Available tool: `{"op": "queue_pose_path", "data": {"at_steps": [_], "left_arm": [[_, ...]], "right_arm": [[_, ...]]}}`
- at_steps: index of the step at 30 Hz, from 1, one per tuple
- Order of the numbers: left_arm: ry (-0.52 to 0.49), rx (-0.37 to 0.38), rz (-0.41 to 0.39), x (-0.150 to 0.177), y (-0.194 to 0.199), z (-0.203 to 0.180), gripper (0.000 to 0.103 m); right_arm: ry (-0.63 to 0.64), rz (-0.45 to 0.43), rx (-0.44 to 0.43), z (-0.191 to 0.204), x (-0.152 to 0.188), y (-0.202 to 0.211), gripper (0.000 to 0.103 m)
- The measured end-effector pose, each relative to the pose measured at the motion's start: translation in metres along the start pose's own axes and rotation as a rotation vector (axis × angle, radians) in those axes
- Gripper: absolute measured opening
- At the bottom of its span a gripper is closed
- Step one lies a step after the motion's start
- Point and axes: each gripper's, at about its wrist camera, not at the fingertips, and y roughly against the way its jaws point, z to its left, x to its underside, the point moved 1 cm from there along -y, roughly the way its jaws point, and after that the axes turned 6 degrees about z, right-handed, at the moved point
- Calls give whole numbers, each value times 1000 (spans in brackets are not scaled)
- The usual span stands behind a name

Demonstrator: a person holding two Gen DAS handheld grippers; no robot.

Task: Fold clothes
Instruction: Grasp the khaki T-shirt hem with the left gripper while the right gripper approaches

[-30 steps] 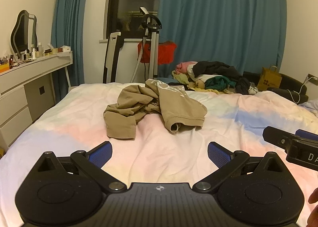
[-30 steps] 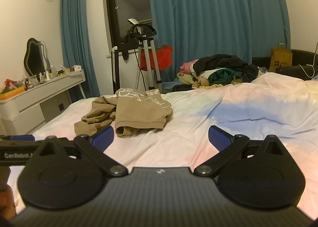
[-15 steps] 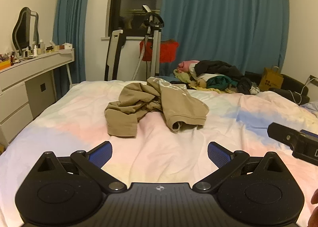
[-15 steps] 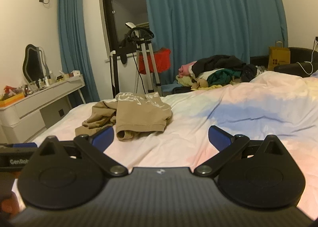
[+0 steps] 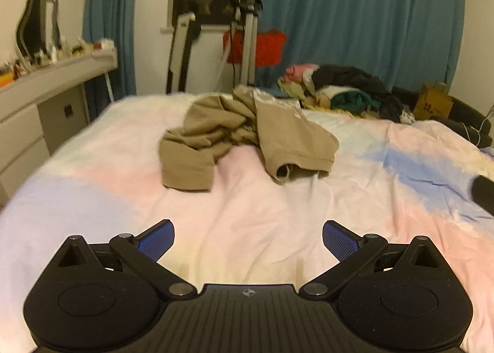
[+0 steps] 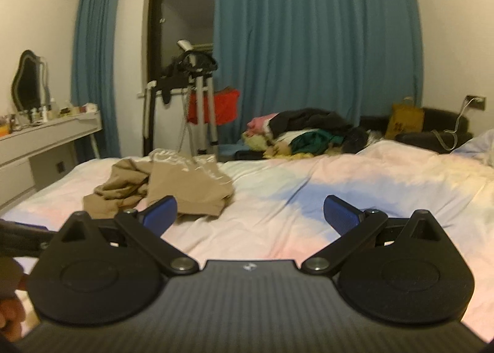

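Note:
A crumpled tan garment lies in a heap on the pastel bedsheet, past the middle of the bed. My left gripper hangs open over the near part of the sheet, well short of the garment, nothing between its blue pads. In the right wrist view the same tan garment sits left of centre, and my right gripper is open and empty, its left pad overlapping the garment's near edge in the picture but apart from it.
A pile of mixed clothes lies beyond the bed's far edge by the blue curtain. A white dresser with a mirror stands at the left. A stand with a red cloth and a paper bag are at the back.
Both grippers have moved forward toward the garment, which looks larger now. The right gripper has slid almost out of the left view's right edge. The garment has not moved.

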Motion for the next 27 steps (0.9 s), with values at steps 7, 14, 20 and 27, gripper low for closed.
{"op": "queue_pose_path", "data": {"at_steps": [7, 14, 20, 27], "left_arm": [[15, 14, 59, -21, -55, -3, 97], [24, 3, 55, -48, -123, -8, 84], [20, -17, 11, -68, -147, 3, 41], [-165, 29, -219, -66, -76, -1, 4]], "right_arm": [[-153, 106, 0, -25, 9, -29, 103], [-236, 132, -34, -37, 23, -59, 103], [-237, 147, -45, -36, 39, -89, 103], [-167, 68, -45, -23, 42, -89, 103]]}}
